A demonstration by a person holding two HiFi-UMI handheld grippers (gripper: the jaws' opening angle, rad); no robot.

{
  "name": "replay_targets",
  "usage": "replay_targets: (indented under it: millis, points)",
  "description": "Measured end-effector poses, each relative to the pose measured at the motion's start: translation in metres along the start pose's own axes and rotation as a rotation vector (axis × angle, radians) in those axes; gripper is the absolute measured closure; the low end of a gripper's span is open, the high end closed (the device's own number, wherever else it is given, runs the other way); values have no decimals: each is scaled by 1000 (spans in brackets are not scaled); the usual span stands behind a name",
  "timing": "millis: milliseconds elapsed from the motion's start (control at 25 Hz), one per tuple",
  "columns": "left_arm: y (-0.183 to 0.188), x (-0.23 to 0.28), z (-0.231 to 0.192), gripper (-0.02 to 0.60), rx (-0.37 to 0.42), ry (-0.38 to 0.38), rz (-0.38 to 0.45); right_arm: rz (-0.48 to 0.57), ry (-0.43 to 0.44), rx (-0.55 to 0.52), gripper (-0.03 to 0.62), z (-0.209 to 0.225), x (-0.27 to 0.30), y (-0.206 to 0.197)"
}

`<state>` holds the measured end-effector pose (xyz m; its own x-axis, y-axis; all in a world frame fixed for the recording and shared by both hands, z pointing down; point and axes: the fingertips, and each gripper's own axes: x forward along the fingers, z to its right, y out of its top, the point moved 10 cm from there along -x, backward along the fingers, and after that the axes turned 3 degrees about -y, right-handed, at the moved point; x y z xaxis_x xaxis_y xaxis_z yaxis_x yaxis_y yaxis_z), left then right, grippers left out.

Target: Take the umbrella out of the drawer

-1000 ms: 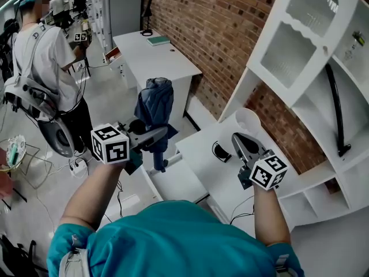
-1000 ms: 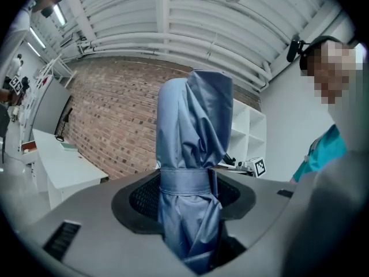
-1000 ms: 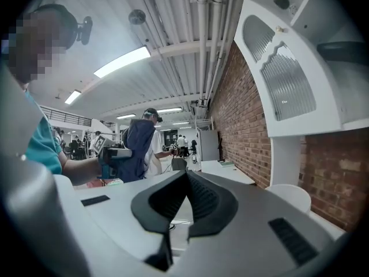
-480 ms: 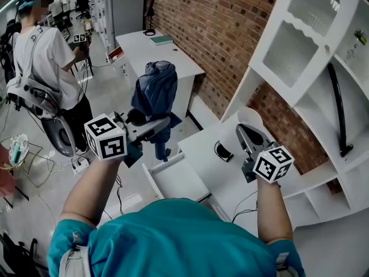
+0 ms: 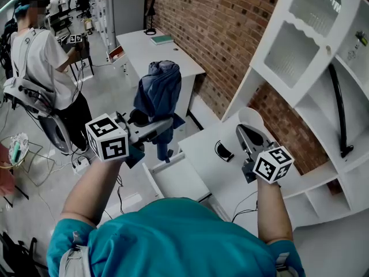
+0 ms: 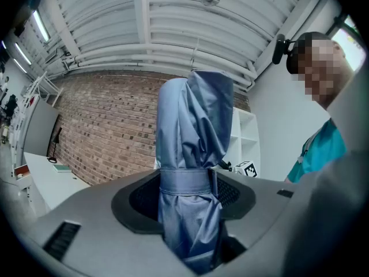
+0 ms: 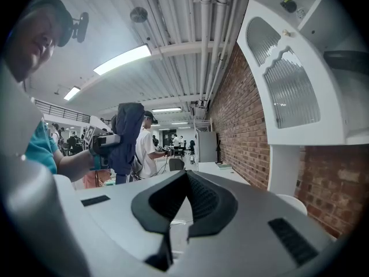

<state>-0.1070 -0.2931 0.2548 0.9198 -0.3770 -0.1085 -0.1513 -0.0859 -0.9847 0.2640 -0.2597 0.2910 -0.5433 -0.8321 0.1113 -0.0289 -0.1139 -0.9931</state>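
Now folded blue umbrella [image 6: 193, 154] gripped upright by left hand-held gripper [image 5: 166, 126], lower end hidden in left gripper view; right hand-held gripper [image 5: 242, 133] closed, empty.

I see a white table [image 5: 219, 178] just ahead with its drawer [image 5: 176, 182] pulled out. A small black loop [image 5: 222, 151] and a white round dish [image 5: 249, 118] sit on top. A farther table [image 5: 167, 59] by the brick wall carries a green book [image 5: 161, 39] and a black lamp [image 5: 150, 17].
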Motion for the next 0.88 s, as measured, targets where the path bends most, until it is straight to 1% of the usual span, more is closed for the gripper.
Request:
replay_targets:
  millis: [480,680,880]
  points:
    - [0,2,1,341,-4,-11,-18,-9,-9,-10,572,0,1,1]
    - [1,1,2,341,-21,-17,-15,-10,-9,-18,573,-1,0,2]
    - [0,3,2,341,-10,-18,-20,-8,-6,-22,573,-1,0,4]
